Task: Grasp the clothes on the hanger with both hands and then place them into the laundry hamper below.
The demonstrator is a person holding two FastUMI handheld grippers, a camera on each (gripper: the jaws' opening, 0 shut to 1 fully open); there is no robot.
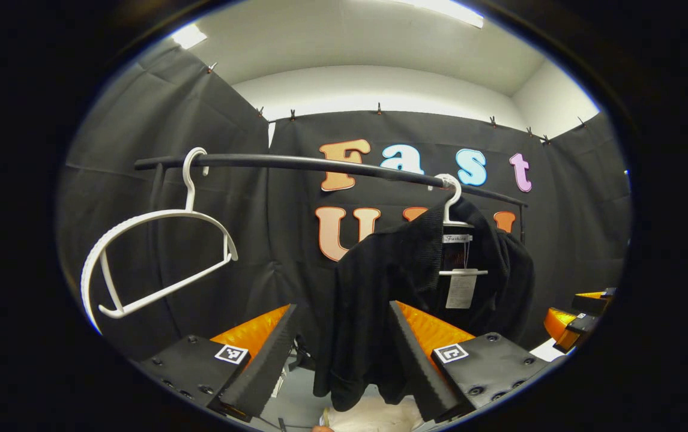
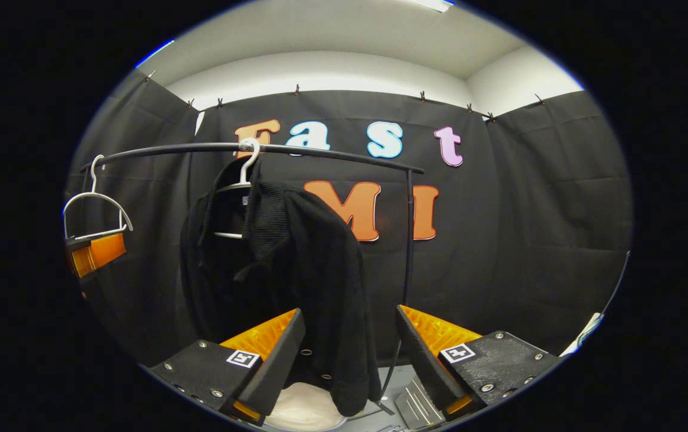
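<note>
A black garment (image 1: pixel 392 288) hangs on a white hanger (image 1: pixel 453 201) from a black rail (image 1: pixel 296 162). My left gripper (image 1: pixel 341 354) is open just in front of the garment's lower part, its fingers on either side and apart from the cloth. In the right gripper view the same garment (image 2: pixel 302 270) drapes from its hanger (image 2: pixel 247 165), and my right gripper (image 2: pixel 350 354) is open below its hem. Beneath the garment the pale top of the laundry hamper (image 2: pixel 302 408) peeks out. The right gripper (image 1: pixel 572 321) shows at the far right edge of the left gripper view.
An empty white hanger (image 1: pixel 158 258) hangs at the left end of the rail, tilted. The rail's upright post (image 2: pixel 407 240) stands just right of the garment, with a metal foot (image 2: pixel 419 399) on the floor. Black cloth walls close in all round.
</note>
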